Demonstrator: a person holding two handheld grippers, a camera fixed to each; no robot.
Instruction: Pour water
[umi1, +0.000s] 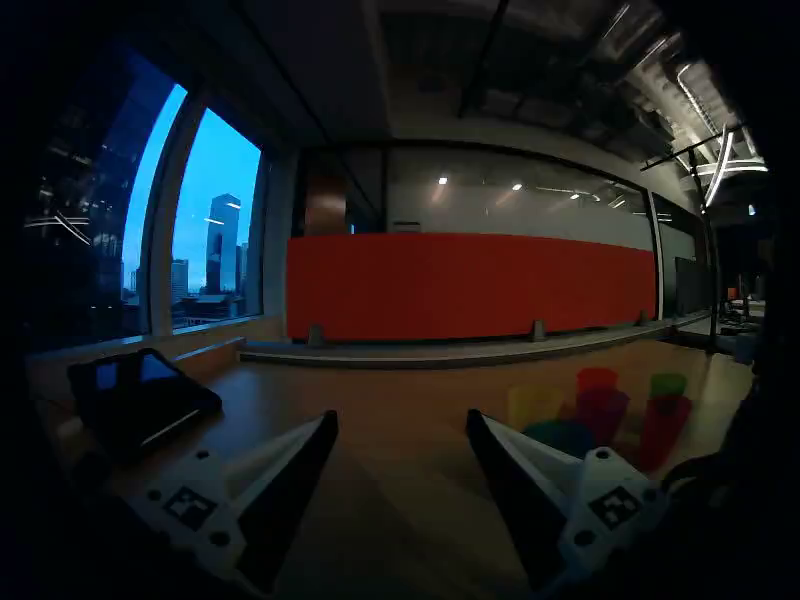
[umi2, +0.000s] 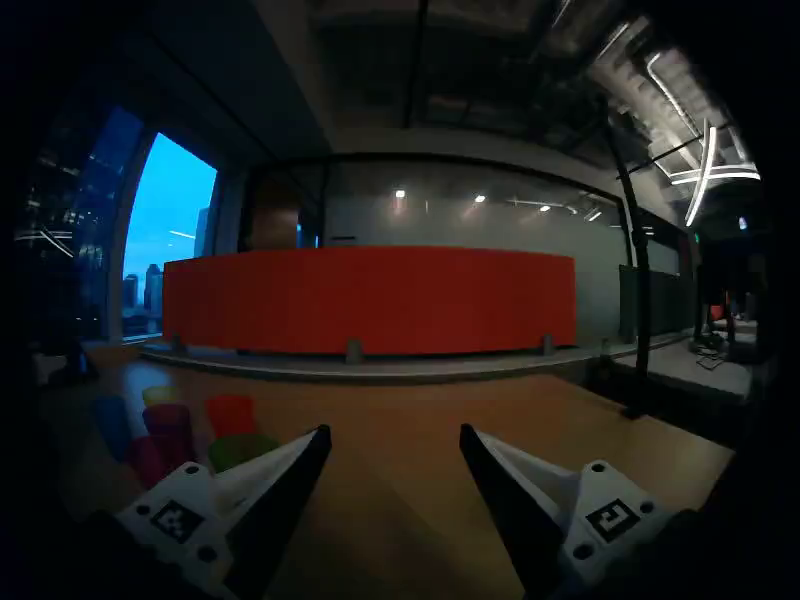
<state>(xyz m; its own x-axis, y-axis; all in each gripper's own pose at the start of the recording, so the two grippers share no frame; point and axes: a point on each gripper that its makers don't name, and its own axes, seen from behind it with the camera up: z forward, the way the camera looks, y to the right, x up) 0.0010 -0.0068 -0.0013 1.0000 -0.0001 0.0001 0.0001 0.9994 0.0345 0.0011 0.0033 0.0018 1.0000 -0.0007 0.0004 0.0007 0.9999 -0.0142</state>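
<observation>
Left gripper view: left gripper (umi1: 400, 414) fingers spread wide, nothing between them, above wooden table (umi1: 420, 400). Cluster of coloured plastic cups (umi1: 602, 412) on table ahead, right of right fingertip, partly hidden behind that finger. Dark flat device (umi1: 140, 395) on table, far left. Orange partition (umi1: 470, 285) at table's far edge.

Right gripper view: right gripper (umi2: 395, 428) likewise spread, empty. Cups (umi2: 232, 412) ahead to left, nearest one just beyond left finger; not touching.

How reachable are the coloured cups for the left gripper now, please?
Probably yes: the left gripper is open, with only bare table before the coloured cups, ahead to its right.
</observation>
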